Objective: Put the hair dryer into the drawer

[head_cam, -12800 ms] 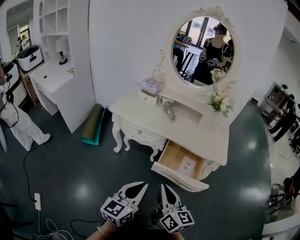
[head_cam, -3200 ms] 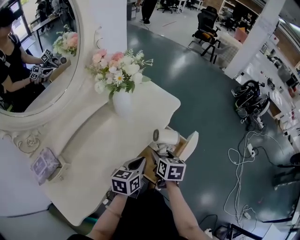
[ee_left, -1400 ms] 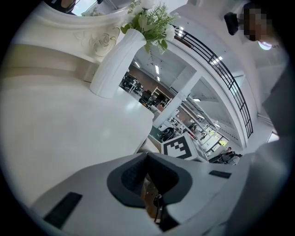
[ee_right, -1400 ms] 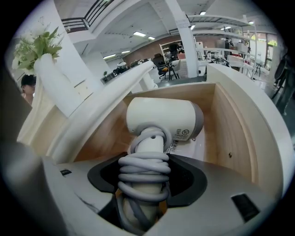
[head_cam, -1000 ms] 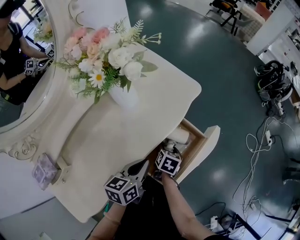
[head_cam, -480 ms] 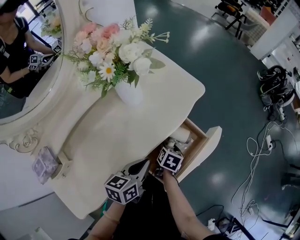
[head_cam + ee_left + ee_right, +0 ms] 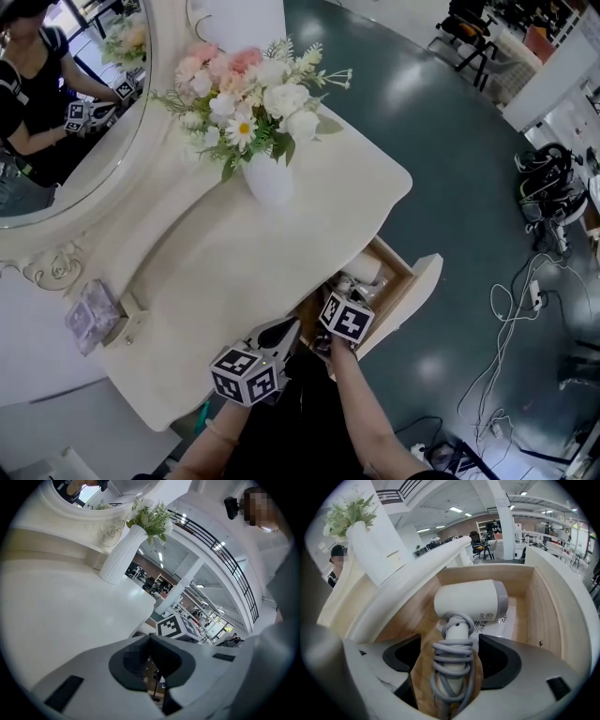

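Note:
The white hair dryer (image 7: 468, 602) lies in the open wooden drawer (image 7: 543, 606), its grey cord wound round the handle. My right gripper (image 7: 451, 653) straddles that handle; its jaws are opening and the pads stand clear of the cord on both sides. From the head view the dryer (image 7: 361, 269) shows in the drawer (image 7: 412, 291) just beyond my right gripper (image 7: 349, 294). My left gripper (image 7: 291, 326) hovers at the tabletop's near edge, jaws together and holding nothing (image 7: 150, 639).
The white dressing table (image 7: 234, 272) carries a vase of flowers (image 7: 269, 180), a round mirror (image 7: 56, 122) and a tissue box (image 7: 92, 315). A paper sheet (image 7: 511, 618) lies under the dryer. Cables (image 7: 525, 300) trail over the dark floor on the right.
The right gripper's jaws have spread away from the dryer's handle, leaving the dryer in the drawer. Both hands stay almost where they were; the head camera has shifted slightly.

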`<state>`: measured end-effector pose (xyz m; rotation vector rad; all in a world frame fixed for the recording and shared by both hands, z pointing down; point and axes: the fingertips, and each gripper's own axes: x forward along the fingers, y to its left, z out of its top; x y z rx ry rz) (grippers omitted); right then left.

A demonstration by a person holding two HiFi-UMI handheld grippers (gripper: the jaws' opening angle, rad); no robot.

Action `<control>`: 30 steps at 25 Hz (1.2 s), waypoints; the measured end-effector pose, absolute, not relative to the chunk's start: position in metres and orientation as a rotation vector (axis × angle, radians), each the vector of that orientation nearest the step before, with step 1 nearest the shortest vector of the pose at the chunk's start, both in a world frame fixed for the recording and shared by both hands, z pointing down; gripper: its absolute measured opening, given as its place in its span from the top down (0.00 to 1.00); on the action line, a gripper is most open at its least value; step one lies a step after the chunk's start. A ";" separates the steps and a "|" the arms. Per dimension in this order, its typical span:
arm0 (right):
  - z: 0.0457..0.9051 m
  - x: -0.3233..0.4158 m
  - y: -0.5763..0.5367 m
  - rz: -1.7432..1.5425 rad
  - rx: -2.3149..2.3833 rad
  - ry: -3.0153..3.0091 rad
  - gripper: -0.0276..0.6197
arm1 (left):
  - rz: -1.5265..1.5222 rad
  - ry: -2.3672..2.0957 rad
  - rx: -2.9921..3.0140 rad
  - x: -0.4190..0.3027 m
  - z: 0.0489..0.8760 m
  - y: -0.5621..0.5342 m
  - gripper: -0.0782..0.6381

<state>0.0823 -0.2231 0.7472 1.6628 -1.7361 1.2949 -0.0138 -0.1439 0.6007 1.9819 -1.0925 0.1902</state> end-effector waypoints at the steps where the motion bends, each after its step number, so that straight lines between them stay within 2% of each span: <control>1: 0.745 0.082 -0.222 1.289 1.658 -1.741 0.36 | 0.188 -1.093 1.985 -0.013 0.599 -0.142 0.88; 12: 0.678 0.077 -0.202 1.014 1.611 -1.943 0.35 | 0.168 -1.100 2.045 -0.011 0.573 -0.130 0.88; 19: 0.609 0.069 -0.205 0.997 1.590 -2.191 0.36 | 0.094 -1.145 2.088 -0.014 0.546 -0.133 0.88; 23: 0.563 0.053 -0.211 0.985 1.545 -2.413 0.47 | 0.046 -1.173 2.092 -0.019 0.533 -0.132 0.88; 25: 0.544 0.046 -0.212 0.943 1.511 -2.480 0.55 | 0.022 -1.189 2.092 -0.022 0.526 -0.132 0.88; 28: 0.524 0.033 -0.211 0.881 1.462 -2.543 0.75 | -0.008 -1.216 2.098 -0.027 0.516 -0.131 0.88; 30: 0.514 0.024 -0.209 0.876 1.419 -2.595 0.92 | -0.019 -1.243 2.103 -0.033 0.509 -0.131 0.88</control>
